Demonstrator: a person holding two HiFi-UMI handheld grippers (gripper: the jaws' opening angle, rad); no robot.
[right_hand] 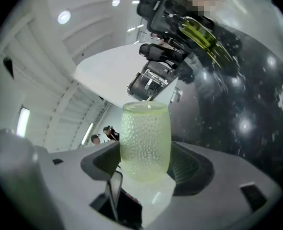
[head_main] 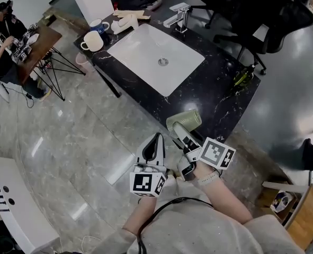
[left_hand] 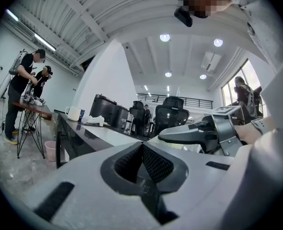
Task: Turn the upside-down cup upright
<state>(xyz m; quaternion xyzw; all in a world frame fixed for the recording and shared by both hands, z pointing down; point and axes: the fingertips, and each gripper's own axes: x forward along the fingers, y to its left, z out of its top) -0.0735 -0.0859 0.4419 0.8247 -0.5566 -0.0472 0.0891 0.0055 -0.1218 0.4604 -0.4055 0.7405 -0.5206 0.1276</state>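
Observation:
A pale green dimpled cup [head_main: 185, 118] hangs over the near edge of the black marble counter [head_main: 220, 97], tipped onto its side. My right gripper [head_main: 180, 130] is shut on the cup; in the right gripper view the cup [right_hand: 145, 140] fills the gap between the two pads, its far end pointing away from the camera. To the left of it and off the counter, my left gripper [head_main: 157, 139] is shut with nothing in it. In the left gripper view its jaws [left_hand: 142, 152] meet in a closed V, and the right gripper [left_hand: 203, 131] shows to the right.
A white sink basin [head_main: 145, 41] is set in the counter, with a faucet [head_main: 180, 16] behind it. A white mug [head_main: 92, 41] and a blue mug [head_main: 99, 25] stand at the far left corner, a yellow-green tool [head_main: 243, 77] at the right edge. Office chairs [head_main: 262, 20] stand beyond; people work at a table [head_main: 37, 44] on the left.

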